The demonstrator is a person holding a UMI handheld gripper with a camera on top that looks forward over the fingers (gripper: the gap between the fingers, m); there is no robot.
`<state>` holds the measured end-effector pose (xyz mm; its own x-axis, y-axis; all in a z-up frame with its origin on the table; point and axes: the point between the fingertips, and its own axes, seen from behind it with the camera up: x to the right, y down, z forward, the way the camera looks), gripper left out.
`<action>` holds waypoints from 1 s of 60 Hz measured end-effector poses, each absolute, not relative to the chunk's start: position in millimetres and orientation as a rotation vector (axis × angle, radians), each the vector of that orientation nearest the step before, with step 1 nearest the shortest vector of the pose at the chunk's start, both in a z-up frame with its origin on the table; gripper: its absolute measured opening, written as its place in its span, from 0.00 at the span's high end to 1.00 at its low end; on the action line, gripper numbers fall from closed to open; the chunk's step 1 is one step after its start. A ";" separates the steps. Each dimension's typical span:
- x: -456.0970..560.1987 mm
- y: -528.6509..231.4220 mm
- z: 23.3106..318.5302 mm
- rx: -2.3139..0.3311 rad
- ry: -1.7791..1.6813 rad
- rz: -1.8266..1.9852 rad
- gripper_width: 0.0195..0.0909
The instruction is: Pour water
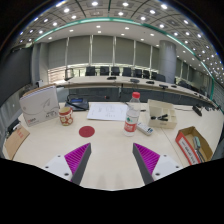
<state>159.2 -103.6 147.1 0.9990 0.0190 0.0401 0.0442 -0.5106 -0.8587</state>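
Nearest the lens, the two-finger gripper (112,160) with magenta pads, fingers spread wide, holding nothing, bare pale round tabletop (110,150) between them. Just ahead, a flat red round coaster (87,131). Beside it to the right, a clear plastic water bottle with a red cap and red label (132,113), upright, label print too small to read. Left of the coaster, a small red-and-white printed cup (66,116). Further left, a white cardboard box (39,103); right of the bottle, an open brown carton (163,115) and an orange-edged box (192,146), partly cut off. Beyond, long desks with dark office chairs (112,72), hard to make out.
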 end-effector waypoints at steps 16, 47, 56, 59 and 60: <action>242.4 55.5 105.1 -2.016 0.006 -0.099 0.07; 256.5 155.6 57.3 -1.982 0.052 -0.067 0.67; 257.6 153.6 63.4 -1.993 0.008 -0.164 0.75; 257.3 154.0 71.5 -1.993 -0.016 -0.208 0.75; 256.9 154.7 75.3 -1.990 -0.022 -0.223 0.75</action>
<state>256.9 154.7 75.3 0.9822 -0.0860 0.1671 0.1166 -0.4185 -0.9007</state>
